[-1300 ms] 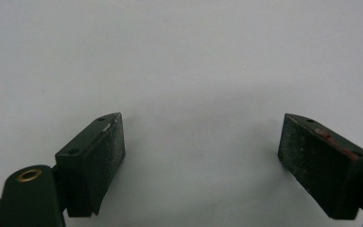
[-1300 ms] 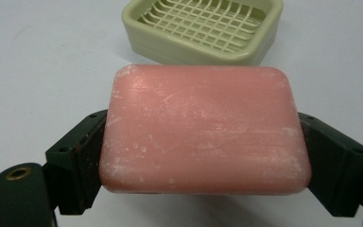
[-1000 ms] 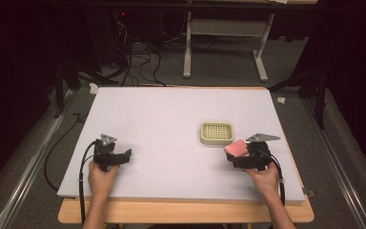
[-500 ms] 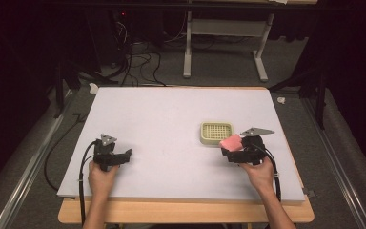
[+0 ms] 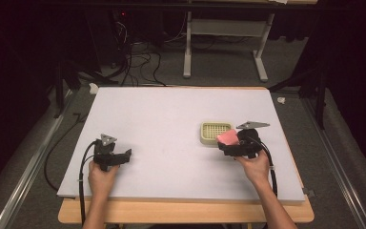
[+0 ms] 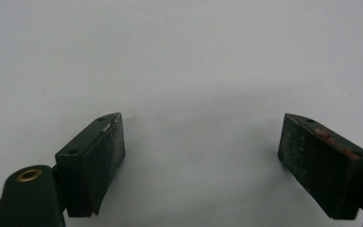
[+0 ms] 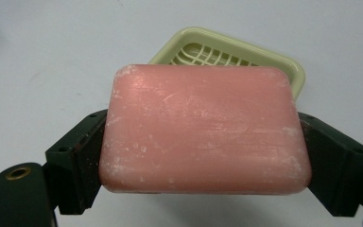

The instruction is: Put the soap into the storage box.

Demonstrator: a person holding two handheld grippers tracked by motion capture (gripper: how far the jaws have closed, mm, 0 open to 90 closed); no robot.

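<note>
Waxy pink soap bar (image 7: 203,130) with white scuffs, glossy cream plastic soap dish (image 7: 283,64), matt white tabletop (image 5: 162,114)

Soap (image 7: 203,130) sits between the right gripper's (image 5: 225,144) jaws, just before the dish (image 5: 213,133) on the table's (image 5: 171,114) right half. Left gripper (image 5: 124,156) rests well apart, front left.

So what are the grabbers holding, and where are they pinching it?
The right gripper holds a pink soap bar, its jaws pressed on the bar's two short ends. The left gripper is open, holding nothing.
</note>
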